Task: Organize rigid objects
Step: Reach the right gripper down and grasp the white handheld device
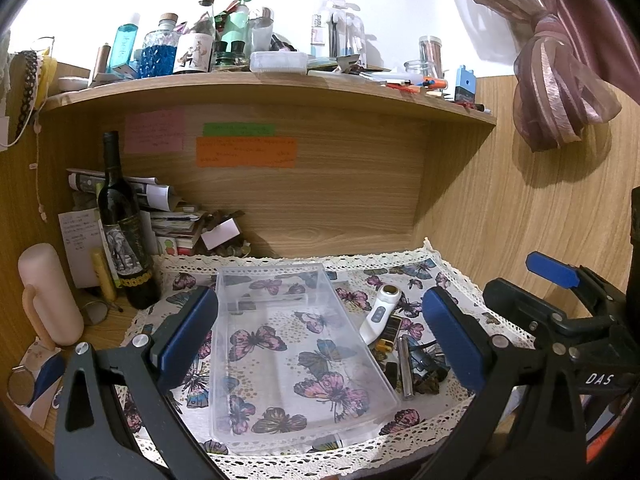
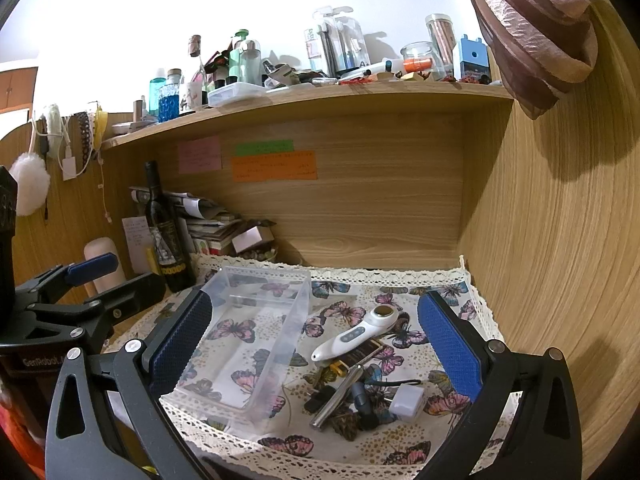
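1. Gripper state. I read the right gripper [image 2: 316, 344] as spread wide, nothing between its blue pads [image 2: 450, 344]. Left gripper [image 1: 320, 344] likewise spread and empty; its jaws straddle the clear tray [image 1: 240, 360] w/o touching it, as far as I can tell.

2. Key relation. The loose pile sits directly ahead of the right gripper, inside the span of its fingers, slightly toward the right pad. From the left gripper the same pile lies off to its right, beyond the tray wall. Judgement: right hand is nearer and better placed for the first pick.

3. Target layout, rel. to right gripper:
- White handheld device [image 2: 352, 336]: farthest item of the pile, long axis diagonal, round head far-right, tail near-left, resting on a dark flat item.
- Metal cylinder [image 2: 338, 396]: nearer, roughly parallel to the device, approx. diagonal to the jaw line.
- White cube adapter [image 2: 406, 402]: near-right, close to the right pad, touching the dark cord clutter.

4. Destination. Tray lies left of the pile, in front of the left pad, empty, on the butterfly cloth [image 2: 400, 448].

5. Next move, est.: a wrist turn is likely needed so the pads close across the cylinder's short axis; neighbours are touching, so risk of dragging them.
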A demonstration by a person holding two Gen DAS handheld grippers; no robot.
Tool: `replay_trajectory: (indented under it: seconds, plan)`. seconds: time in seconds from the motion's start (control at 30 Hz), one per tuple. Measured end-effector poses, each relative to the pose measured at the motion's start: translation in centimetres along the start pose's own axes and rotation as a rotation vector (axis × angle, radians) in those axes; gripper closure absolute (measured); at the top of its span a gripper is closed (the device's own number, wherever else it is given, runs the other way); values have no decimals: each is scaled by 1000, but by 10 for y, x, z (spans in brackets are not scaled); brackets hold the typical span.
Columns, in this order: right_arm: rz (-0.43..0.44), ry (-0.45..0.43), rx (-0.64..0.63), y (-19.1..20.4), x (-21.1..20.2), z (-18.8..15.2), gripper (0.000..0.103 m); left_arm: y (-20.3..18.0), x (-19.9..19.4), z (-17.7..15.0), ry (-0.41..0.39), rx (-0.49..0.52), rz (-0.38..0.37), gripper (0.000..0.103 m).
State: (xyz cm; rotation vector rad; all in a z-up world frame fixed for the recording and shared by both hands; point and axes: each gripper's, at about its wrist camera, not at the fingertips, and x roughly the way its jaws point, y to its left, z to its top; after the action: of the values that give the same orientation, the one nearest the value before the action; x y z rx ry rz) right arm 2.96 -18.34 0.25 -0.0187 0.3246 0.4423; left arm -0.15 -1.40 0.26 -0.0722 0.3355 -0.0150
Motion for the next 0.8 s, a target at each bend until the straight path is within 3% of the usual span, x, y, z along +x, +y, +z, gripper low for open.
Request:
replay_trajectory:
  seconds: [0.13, 0.3, 0.37, 0.43, 0.57, 0.8]
  plan:
    - [-3, 9, -2, 1, 3, 1, 0, 4, 7, -1, 33, -7, -35, 0]
    - [-11, 41, -9, -2, 18, -2, 0, 23, 20, -6, 91, -39, -19, 3]
    - [-14, 53, -8, -4, 25, -4, 0, 33, 27, -8, 124, -54, 4, 19]
    - [-20, 69, -12, -5, 31, -4, 1, 44, 35, -11, 159, -74, 23, 21]
    - [-31, 121, -27, -6, 47, -7, 14, 70, 57, -19, 250, -118, 76, 37]
    - [-56, 222, -15, -17, 80, -15, 36, 104, 96, -35, 411, -166, 64, 57]
